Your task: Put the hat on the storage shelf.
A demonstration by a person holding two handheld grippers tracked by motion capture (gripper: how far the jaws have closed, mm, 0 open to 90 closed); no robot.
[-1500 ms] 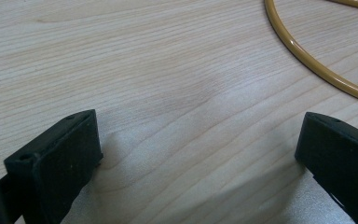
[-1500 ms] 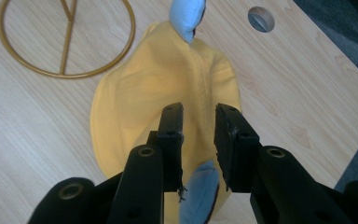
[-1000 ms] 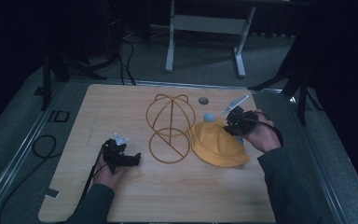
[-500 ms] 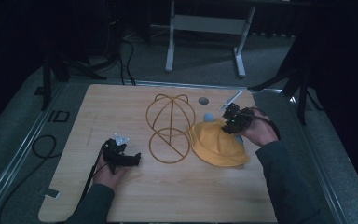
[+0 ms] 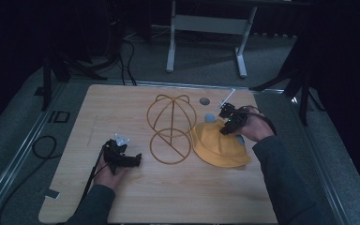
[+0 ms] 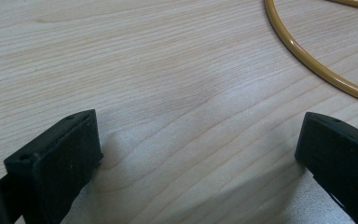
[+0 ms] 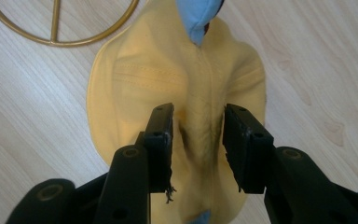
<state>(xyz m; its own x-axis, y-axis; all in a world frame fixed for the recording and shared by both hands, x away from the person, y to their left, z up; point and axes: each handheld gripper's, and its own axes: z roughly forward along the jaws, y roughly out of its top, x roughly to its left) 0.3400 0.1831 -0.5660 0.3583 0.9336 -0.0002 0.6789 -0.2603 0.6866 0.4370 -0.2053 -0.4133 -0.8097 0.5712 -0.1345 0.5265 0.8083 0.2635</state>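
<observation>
The right gripper [image 7: 198, 135] stood with its jaws apart, having just been opening, astride a raised fold of the yellow hat [image 7: 135, 79]; that fold ran lengthwise away from the jaws. The hat lay just right of the wire stand [image 5: 171, 129]. The left gripper [image 5: 132, 160], jaws wide apart and holding nothing, rested left of the stand, farther from the hat.

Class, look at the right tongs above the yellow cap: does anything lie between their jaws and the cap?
Nothing visible does. The right tongs hang directly over the yellow cap, jaws apart astride a raised fold of its fabric.
</observation>
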